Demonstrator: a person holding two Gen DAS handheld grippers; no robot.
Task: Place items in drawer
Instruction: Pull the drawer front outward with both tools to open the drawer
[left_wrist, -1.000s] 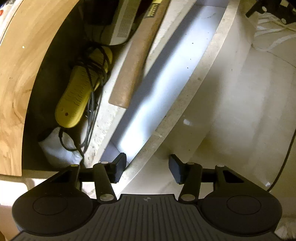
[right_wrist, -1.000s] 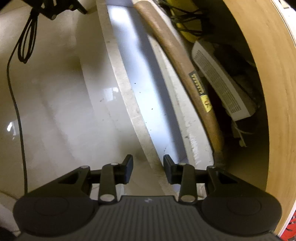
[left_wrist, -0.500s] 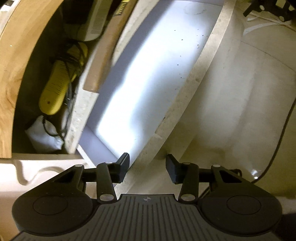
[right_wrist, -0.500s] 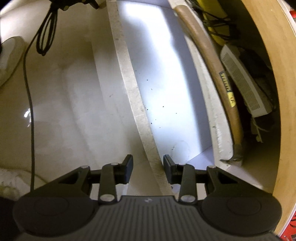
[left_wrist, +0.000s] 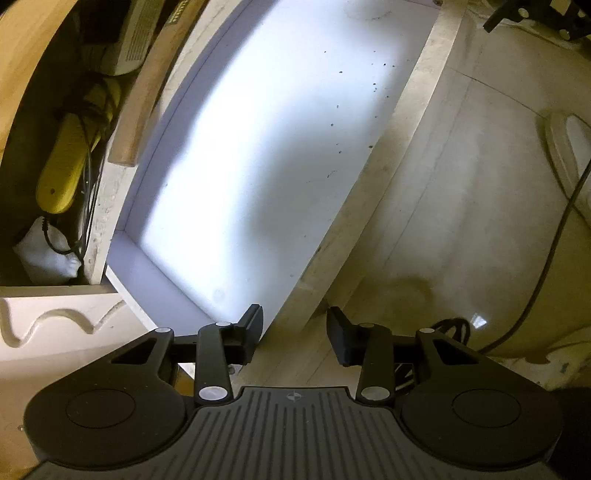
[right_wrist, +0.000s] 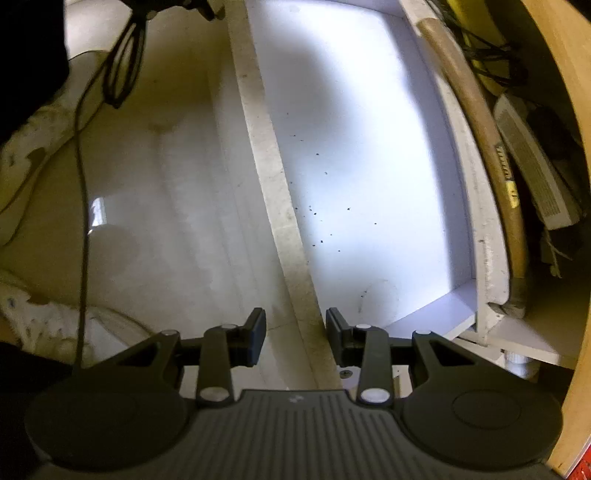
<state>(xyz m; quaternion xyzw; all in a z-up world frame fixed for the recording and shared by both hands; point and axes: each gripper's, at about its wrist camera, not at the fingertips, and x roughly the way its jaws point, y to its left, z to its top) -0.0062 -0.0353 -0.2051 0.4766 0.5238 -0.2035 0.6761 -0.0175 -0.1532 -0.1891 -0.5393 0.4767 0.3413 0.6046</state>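
A white drawer (left_wrist: 258, 155) stands pulled far out, its bare floor holding only dark specks; it also shows in the right wrist view (right_wrist: 365, 166). My left gripper (left_wrist: 294, 328) straddles the drawer's front panel (left_wrist: 369, 206) near one end, jaws apart, one finger inside and one outside. My right gripper (right_wrist: 295, 326) straddles the same front panel (right_wrist: 280, 192) near the other end, jaws apart. Neither clamps visibly. Behind the drawer in the cabinet lie a wooden handle (left_wrist: 147, 96), a yellow device (left_wrist: 64, 166) with a black cord, and a white box (right_wrist: 535, 177).
Pale glossy floor (left_wrist: 461, 184) lies in front of the drawer. A black cable (right_wrist: 83, 184) runs across it. A wooden cabinet wall (right_wrist: 569, 110) curves along the far side. A white bag (left_wrist: 48, 254) sits in the cabinet corner.
The drawer has slid much further out, showing most of its white floor. Both grippers stayed astride the front panel and moved back with it.
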